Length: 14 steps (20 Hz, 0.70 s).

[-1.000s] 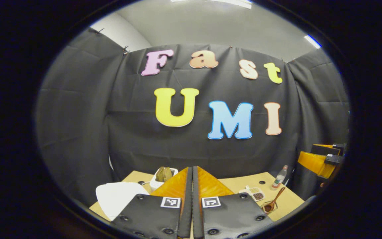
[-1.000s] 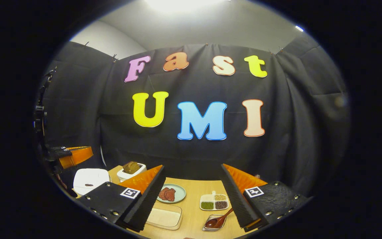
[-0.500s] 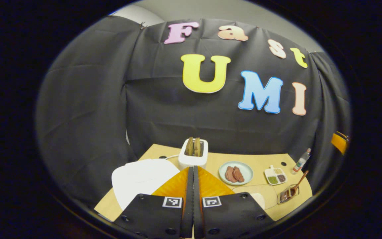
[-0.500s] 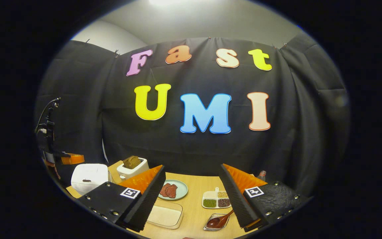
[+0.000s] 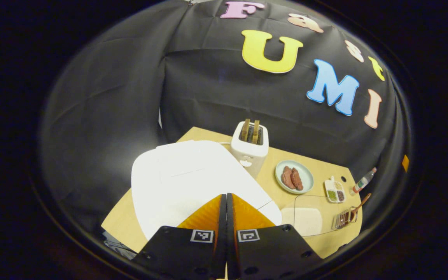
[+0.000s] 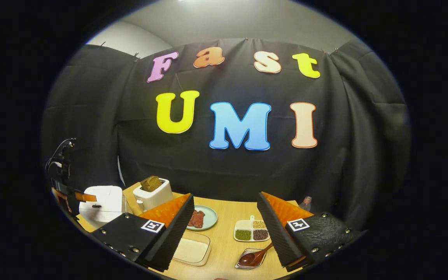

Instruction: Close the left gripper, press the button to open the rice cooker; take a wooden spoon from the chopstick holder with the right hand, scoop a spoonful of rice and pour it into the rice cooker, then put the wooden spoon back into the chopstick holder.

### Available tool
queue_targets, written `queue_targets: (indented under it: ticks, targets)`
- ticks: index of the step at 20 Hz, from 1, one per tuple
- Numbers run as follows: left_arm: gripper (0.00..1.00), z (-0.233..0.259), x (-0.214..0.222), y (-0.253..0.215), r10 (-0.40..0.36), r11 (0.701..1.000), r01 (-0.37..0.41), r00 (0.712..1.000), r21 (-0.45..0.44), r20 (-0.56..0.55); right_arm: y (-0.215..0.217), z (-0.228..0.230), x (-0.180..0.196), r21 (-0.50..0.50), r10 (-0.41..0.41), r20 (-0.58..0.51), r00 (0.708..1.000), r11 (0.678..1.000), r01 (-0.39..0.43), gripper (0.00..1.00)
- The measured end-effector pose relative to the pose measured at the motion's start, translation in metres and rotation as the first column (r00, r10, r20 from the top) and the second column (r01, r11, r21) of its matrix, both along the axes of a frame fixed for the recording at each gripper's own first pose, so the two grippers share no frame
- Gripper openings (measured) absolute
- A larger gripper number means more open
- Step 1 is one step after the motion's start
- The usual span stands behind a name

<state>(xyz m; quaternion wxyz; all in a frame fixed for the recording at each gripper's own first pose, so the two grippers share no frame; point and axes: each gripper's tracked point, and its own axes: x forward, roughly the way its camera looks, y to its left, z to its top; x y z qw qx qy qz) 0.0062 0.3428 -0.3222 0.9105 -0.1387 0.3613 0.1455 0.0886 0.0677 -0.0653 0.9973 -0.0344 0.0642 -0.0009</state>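
Observation:
The white rice cooker (image 5: 185, 182) stands closed at the table's left, its lid right under my left gripper (image 5: 226, 195), which is shut with nothing between its orange fingers. In the right gripper view the rice cooker (image 6: 103, 202) sits at far left with the left gripper's orange finger (image 6: 85, 197) over it. The wooden spoon (image 6: 256, 256) lies in the metal chopstick holder (image 6: 243, 265), low between the spread fingers of my open right gripper (image 6: 226, 196). The spoon (image 5: 358, 203) and holder (image 5: 343, 219) also appear at far right. A clear box of rice (image 6: 192, 251) is beside the holder.
A white toaster (image 5: 249, 146) with bread stands behind the cooker. A plate of meat (image 5: 294, 177), a divided dish of beans (image 5: 335, 190) and a small bottle (image 5: 362, 181) line the back right. The rice box (image 5: 305, 219) sits near the table's front.
The left gripper, still shut, has tipped downward and moved over the rice cooker's lid. The right gripper stays open and has barely shifted.

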Motion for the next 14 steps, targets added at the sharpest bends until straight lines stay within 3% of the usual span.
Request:
queue_targets:
  ticks: [3,5,8,10,12,14]
  targets:
    - [0.09,-0.014,-0.006,0.002,-0.006,1.0,0.008,0.999,0.029,-0.038,0.001,-0.002,0.002,-0.005,0.004,-0.003,1.0,1.0,-0.004,0.99]
    - [0.08,-0.03,-0.013,0.001,0.009,1.0,-0.009,0.996,-0.001,-0.092,0.003,-0.003,0.003,-0.008,0.01,-0.008,1.0,1.0,-0.01,0.99]
    - [0.09,-0.022,-0.006,0.005,0.012,1.0,-0.011,0.998,0.019,-0.061,0.006,-0.004,0.002,-0.009,0.018,-0.009,1.0,1.0,-0.018,0.99]
    - [0.09,0.004,0.004,0.013,0.021,0.996,-0.023,1.0,0.09,0.015,0.006,-0.003,0.002,-0.015,0.021,-0.008,1.0,1.0,-0.021,0.99]
    - [0.07,0.057,0.017,0.019,0.029,0.985,-0.055,0.987,0.165,0.159,0.004,-0.004,0.001,-0.016,0.02,-0.008,1.0,1.0,-0.02,0.99]
    - [0.54,0.116,0.025,0.023,0.033,0.966,-0.104,0.957,0.235,0.287,0.003,-0.005,0.001,-0.012,0.019,-0.01,1.0,1.0,-0.019,0.99]
